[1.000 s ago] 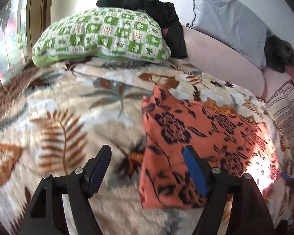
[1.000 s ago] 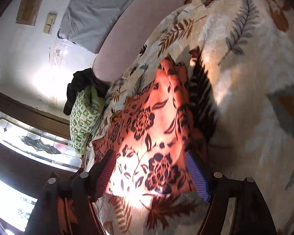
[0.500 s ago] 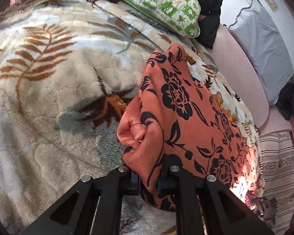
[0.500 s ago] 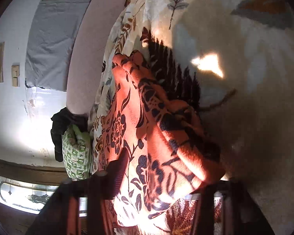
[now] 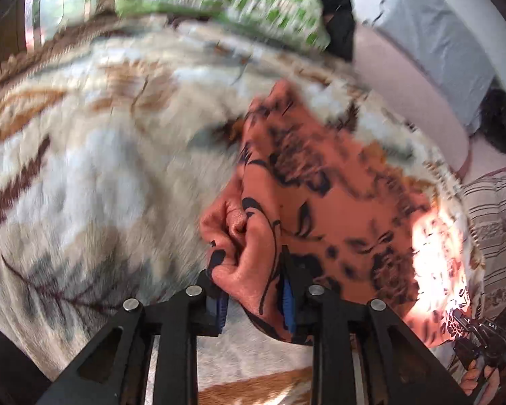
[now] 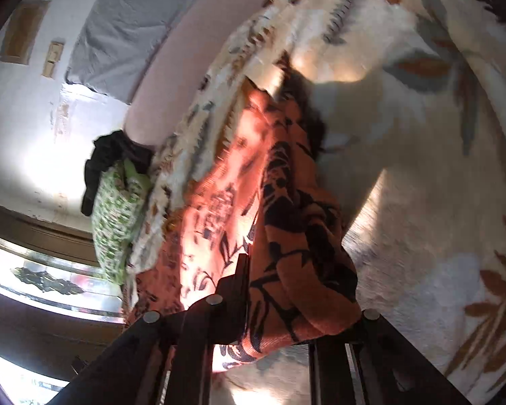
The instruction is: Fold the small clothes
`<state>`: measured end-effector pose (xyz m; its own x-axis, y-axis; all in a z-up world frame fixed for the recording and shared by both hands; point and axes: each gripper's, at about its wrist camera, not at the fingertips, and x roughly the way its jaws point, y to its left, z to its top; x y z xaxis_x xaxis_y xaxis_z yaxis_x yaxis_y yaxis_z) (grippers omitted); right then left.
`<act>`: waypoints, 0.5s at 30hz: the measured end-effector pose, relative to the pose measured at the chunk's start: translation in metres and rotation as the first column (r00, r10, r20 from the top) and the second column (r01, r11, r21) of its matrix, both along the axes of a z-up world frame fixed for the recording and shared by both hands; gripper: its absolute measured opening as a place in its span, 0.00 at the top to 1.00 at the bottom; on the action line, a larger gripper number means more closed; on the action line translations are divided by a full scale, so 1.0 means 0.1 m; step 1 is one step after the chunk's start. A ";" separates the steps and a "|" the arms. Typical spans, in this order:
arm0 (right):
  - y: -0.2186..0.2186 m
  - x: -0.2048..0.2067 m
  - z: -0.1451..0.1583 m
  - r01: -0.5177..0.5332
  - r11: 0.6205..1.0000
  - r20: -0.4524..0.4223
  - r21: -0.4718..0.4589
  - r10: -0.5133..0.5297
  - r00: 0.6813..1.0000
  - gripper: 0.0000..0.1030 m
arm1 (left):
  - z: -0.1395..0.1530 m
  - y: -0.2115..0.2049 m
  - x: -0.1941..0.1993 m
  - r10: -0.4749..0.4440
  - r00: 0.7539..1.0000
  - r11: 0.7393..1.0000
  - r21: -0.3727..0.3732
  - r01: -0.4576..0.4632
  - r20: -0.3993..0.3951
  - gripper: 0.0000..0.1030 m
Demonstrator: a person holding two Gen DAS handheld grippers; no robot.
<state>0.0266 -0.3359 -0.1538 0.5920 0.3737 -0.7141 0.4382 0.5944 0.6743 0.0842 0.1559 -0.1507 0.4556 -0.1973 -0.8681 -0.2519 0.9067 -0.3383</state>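
Observation:
An orange garment with black flowers [image 5: 337,195] lies on the leaf-patterned blanket [image 5: 84,185]. Its near left corner is bunched up between the blue pads of my left gripper [image 5: 253,290]. The jaws are opening, and the fold still fills the gap and touches both pads. In the right wrist view the same garment [image 6: 286,202] is gathered in my right gripper [image 6: 297,290]. Those jaws are opening too. The cloth drapes over and hides the right finger, and only the left finger [image 6: 239,280] shows. Both views are blurred by motion.
A green-checked pillow [image 5: 226,3] and a black garment [image 5: 337,10] lie at the head of the bed. Beside them are a grey pillow [image 5: 438,44] and a pink sheet [image 5: 404,81]. A striped cloth [image 5: 496,222] lies at the right. A window runs along the left side [image 6: 44,280].
A second ago both grippers stood open over the flat garment. They then shut on its near corners, and now the gaps are a little wider with the cloth bunched and pulled up.

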 end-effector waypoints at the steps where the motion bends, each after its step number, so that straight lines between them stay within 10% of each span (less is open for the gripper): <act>1: -0.06 -0.06 -0.18 0.004 1.000 -0.066 0.021 -0.003 0.998 0.80 | -0.01 0.09 -0.04 0.013 0.999 0.999 -0.052 -0.011 0.031 0.72; 7: -0.36 -0.27 0.33 0.073 0.990 0.065 -0.117 -0.066 0.996 0.56 | 0.71 0.14 -0.12 0.023 0.969 0.991 0.119 -0.054 0.244 0.45; 9: -0.33 -0.12 0.61 0.043 0.990 0.146 -0.132 -0.024 0.989 0.34 | 0.87 -0.02 -0.06 -0.046 0.956 0.989 0.147 0.003 0.290 0.41; 15: 0.06 0.88 0.67 -0.256 0.965 0.195 0.063 0.240 0.951 0.27 | 0.87 -0.73 0.32 -0.274 0.906 0.958 0.174 0.228 0.323 0.29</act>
